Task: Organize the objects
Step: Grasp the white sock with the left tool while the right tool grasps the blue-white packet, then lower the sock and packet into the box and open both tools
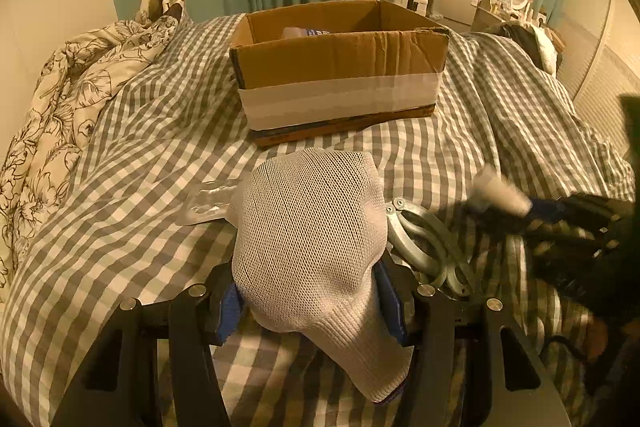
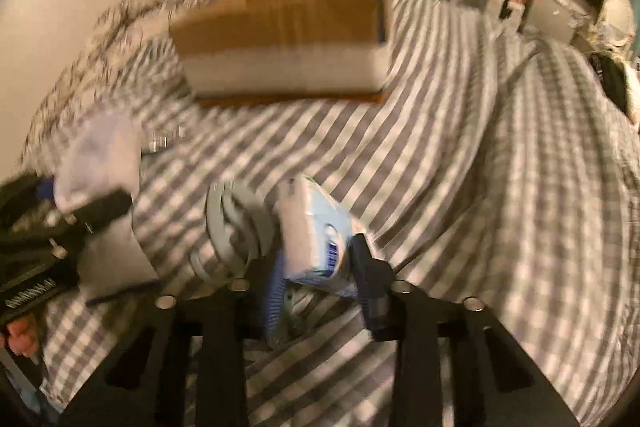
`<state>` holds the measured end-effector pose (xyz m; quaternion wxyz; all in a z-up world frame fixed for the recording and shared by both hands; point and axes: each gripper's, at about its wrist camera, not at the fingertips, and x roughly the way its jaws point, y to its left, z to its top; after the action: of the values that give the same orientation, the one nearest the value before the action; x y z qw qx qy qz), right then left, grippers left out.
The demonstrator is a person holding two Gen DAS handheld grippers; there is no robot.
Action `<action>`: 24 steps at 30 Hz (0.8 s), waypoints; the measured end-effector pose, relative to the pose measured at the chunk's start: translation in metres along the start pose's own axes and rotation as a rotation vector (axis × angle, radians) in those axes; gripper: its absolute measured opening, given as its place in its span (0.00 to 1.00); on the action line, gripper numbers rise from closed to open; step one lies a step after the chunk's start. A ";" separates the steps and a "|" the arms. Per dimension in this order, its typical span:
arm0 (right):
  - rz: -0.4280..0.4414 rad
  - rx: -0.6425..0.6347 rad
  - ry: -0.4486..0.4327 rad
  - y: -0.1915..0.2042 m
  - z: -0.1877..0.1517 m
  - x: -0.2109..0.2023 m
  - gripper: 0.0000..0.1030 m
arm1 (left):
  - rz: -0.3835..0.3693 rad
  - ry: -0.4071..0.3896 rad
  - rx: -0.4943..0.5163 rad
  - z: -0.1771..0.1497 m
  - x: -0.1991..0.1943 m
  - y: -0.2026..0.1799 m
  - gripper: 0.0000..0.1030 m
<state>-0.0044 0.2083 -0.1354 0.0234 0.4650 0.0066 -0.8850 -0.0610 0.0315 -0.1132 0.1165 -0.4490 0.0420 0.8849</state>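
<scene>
Mesh-knit and pale, the sock (image 1: 312, 239) sits clamped in the left gripper (image 1: 308, 301), whose blue pads press its ankle end from both sides while the toe points toward the cardboard box (image 1: 340, 75). The right gripper (image 2: 320, 275) is closed on a small tissue pack (image 2: 316, 239), white and light blue with a dark blue label; that view is blurred, so finer detail is lost. Both items are on the near side of the box, above the checked bedspread (image 1: 140, 155).

My reading is that both are meant for the box. To do it well, carry each one up and over the near wall of the box before letting go, since that wall stands fairly tall and the limp sock could drape over the rim. Releasing one item at a time should keep the two grippers from crowding each other over the opening.

Inside the box, only a pale item with a blue printed label (image 1: 306, 33) shows at the back left; the rest of the floor is hidden by the near wall. On the bed nearer than the box lie metal rings (image 1: 420, 243), just right of the sock, and a clear plastic wrapper (image 1: 208, 201) to its left
</scene>
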 end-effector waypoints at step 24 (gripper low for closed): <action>-0.004 -0.130 -0.342 0.003 0.144 -0.092 0.24 | -0.077 -0.238 0.037 0.143 -0.024 -0.002 0.56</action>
<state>-0.0709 0.2036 0.0223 0.0526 0.3053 0.0608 -0.9488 -0.1588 0.0549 -0.0091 0.1630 -0.3396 0.0270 0.9259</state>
